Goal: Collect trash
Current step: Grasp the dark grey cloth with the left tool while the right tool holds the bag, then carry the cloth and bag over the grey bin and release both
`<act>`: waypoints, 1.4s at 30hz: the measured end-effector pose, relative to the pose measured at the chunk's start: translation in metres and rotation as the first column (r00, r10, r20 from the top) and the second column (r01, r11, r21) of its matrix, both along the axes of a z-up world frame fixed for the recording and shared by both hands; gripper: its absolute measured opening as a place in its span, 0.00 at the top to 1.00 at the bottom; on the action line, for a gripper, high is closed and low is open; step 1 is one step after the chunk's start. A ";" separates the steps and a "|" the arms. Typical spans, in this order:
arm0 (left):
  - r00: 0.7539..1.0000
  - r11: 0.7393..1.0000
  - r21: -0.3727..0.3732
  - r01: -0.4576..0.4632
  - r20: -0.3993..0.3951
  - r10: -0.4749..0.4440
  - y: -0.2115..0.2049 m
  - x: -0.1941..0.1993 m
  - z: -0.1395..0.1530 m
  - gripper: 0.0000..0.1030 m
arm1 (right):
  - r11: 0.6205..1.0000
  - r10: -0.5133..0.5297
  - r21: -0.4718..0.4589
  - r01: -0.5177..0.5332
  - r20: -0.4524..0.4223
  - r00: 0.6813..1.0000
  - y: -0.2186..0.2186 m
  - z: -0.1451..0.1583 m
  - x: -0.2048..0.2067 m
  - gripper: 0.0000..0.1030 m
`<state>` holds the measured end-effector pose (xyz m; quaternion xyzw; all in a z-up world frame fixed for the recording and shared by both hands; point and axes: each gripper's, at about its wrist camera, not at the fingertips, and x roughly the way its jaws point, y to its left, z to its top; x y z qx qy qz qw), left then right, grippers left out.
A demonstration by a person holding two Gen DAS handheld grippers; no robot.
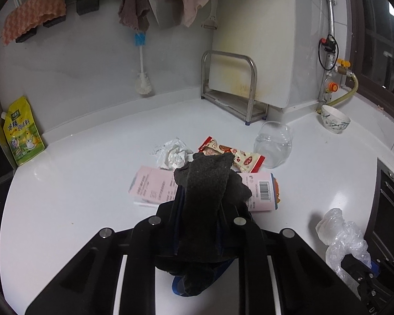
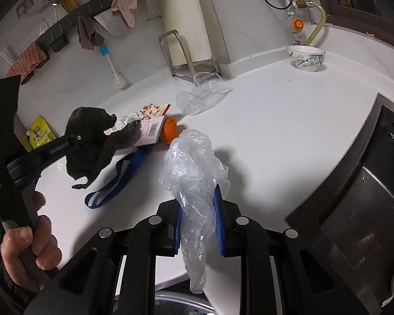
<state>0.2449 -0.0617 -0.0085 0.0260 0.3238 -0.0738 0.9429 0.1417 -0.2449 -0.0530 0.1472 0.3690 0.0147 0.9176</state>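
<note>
Black hand-held gripper (image 2: 198, 225), blue ribbed pads (image 2: 219, 227), silver round screws, bare-skinned left hand (image 2: 30, 249), possibly dark sleeve

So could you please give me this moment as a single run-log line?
task: collect trash | left gripper: shut on dark cloth | right gripper: shut on clear plastic bag | wrapper, tissue, plastic cup on counter

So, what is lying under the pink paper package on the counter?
An orange object shows at the barcode end of the pink paper package, seemingly partly beneath it. How far it extends underneath is hidden, and the dark cloth covers the package's middle.
</note>
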 end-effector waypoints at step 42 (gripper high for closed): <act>0.995 1.000 0.000 -0.023 0.097 0.023 0.062 -0.149 0.055 0.82 | 1.000 0.015 -0.024 -0.013 0.063 0.998 0.044 0.031 -0.121 0.81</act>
